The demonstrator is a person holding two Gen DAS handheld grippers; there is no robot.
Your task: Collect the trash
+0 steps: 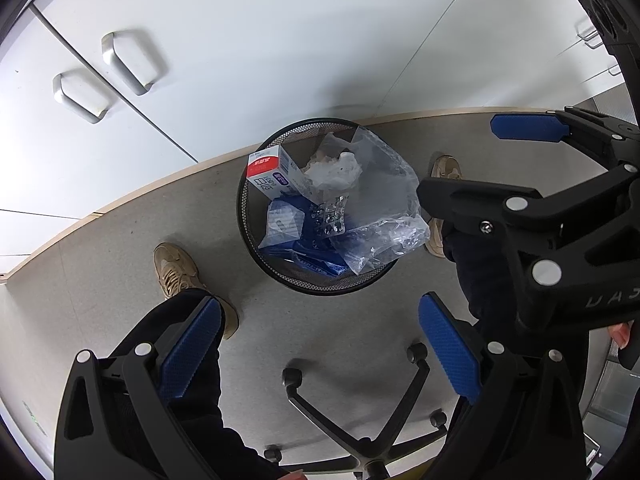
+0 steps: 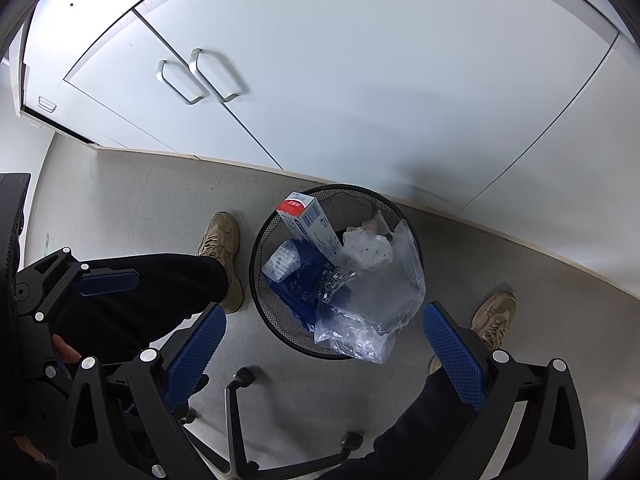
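A black mesh wastebasket point(image 1: 256, 248) point(image 2: 260, 256) stands on the grey floor between the person's feet. It holds a white and red carton point(image 1: 269, 174) point(image 2: 308, 218), crumpled white paper point(image 1: 336, 172) point(image 2: 368, 252), a silver blister pack point(image 1: 330, 216) point(image 2: 334, 280), blue packaging point(image 1: 304, 256) point(image 2: 298, 280) and a clear plastic bag point(image 1: 384, 208) point(image 2: 376, 312) draped over the rim. My left gripper point(image 1: 320, 344) hangs open above it, nothing between its blue pads. My right gripper point(image 2: 324, 344) is open too, also empty; it shows at the right of the left wrist view point(image 1: 472, 160).
White cabinet doors with metal handles point(image 1: 128, 62) point(image 2: 212, 76) rise behind the basket. A black office chair base point(image 1: 360, 420) point(image 2: 240, 420) with castors sits below the grippers. Tan shoes point(image 1: 176, 268) point(image 2: 494, 318) and dark trouser legs flank the basket.
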